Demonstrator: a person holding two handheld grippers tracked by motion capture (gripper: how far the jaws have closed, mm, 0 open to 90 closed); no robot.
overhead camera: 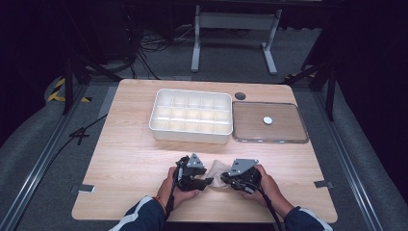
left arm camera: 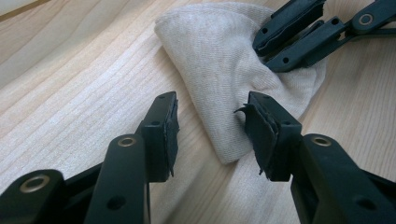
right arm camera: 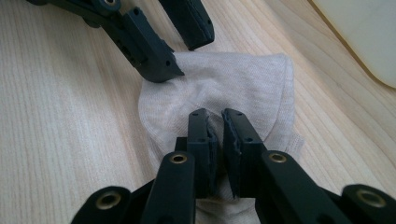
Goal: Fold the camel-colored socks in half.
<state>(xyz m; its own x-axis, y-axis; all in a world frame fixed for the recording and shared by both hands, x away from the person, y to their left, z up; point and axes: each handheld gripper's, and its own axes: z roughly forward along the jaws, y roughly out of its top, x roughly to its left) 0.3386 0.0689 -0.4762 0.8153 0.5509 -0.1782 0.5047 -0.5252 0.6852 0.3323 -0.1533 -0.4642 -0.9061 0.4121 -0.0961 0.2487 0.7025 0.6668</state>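
The right gripper (right arm camera: 215,140) pinches a fold of the small beige knitted cloth (left arm camera: 224,70) lying on the pale wooden table (overhead camera: 125,159), apparently to anchor it, while the left gripper (left arm camera: 212,133) stands released astride its near corner, seemingly ready to grasp.

Black two-jaw left tool (overhead camera: 208,181), right tool (overhead camera: 223,179), brass rivets, grey three-cornered plates, dark white-striped sleeves (overhead camera: 139,216)

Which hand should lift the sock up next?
Probably the right. The right hand-held gripper is already pinched shut on the beige sock, while the left hand-held gripper stands open, one pad touching the sock's edge.
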